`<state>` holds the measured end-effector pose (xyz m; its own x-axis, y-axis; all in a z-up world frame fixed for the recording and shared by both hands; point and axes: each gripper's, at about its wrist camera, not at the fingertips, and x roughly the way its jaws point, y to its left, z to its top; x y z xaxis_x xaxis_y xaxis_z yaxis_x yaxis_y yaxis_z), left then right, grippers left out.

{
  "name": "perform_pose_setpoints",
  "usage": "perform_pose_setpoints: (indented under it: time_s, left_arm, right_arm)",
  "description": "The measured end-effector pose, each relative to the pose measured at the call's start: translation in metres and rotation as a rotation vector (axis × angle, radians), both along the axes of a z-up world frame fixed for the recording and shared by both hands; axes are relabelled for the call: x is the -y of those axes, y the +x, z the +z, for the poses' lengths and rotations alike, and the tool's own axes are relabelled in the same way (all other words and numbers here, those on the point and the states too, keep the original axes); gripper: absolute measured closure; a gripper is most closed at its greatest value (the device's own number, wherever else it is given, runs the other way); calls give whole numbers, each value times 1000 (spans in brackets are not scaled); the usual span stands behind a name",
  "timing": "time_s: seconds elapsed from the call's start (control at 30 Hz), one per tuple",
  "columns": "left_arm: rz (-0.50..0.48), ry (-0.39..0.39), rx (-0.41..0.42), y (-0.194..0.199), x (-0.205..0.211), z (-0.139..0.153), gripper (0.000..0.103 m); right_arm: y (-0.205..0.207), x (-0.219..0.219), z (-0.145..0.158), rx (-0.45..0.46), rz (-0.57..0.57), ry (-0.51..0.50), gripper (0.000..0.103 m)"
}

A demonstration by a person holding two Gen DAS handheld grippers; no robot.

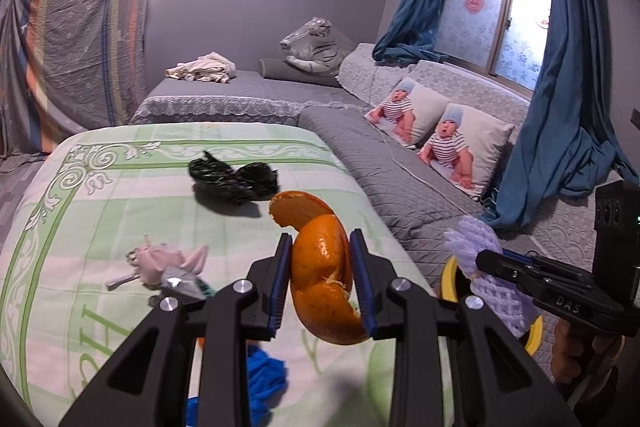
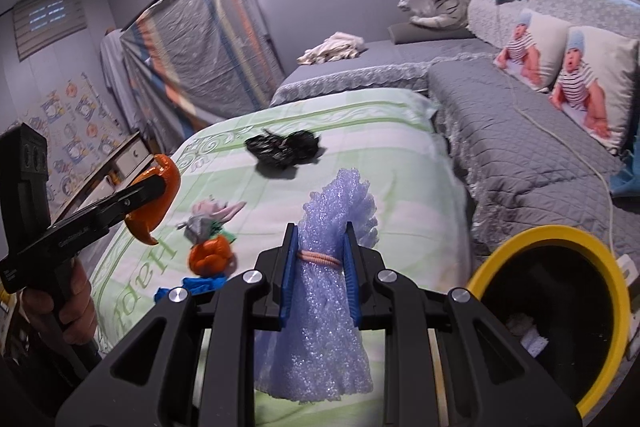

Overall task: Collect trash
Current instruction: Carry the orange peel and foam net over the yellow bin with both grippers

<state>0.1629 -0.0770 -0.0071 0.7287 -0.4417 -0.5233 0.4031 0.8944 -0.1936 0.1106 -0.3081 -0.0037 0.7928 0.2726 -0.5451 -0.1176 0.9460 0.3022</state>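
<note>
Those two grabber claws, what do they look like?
Both the left gripper and the right gripper are black, angular plastic frames with silver round bolts and ribbed blue finger pads. Each has a pistol-style black handle with small white lettering, held in a bare hand.

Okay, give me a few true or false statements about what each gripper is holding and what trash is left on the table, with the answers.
1. The left gripper is clamped on an orange peel. True.
2. The right gripper is open and holds nothing. False: it grips a purple foam net.
3. A crumpled black bag lies on the green tablecloth. True.
4. The yellow-rimmed bin stands on the tablecloth. False: it stands off the table, beside the grey sofa.
</note>
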Motion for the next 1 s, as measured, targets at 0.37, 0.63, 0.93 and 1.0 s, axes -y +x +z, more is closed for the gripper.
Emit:
perform_pose_setpoints:
  time_s: [0.37, 0.63, 0.93, 1.0]
  left_arm:
    - [-143, 4, -1, 1, 74, 3, 75]
    - [-234, 10, -13, 1, 122, 0, 75]
    - [-304, 38, -10, -2, 167, -6, 75]
    - [-322, 44, -12, -3, 177, -8, 75]
  right_arm:
    - [-10, 58, -5, -8, -134, -2, 83]
    - [-22, 102, -11, -14, -236, -1, 83]
    - [-35, 143, -26, -30, -327, 17, 83]
    - [-37, 152, -30, -39, -345, 23, 83]
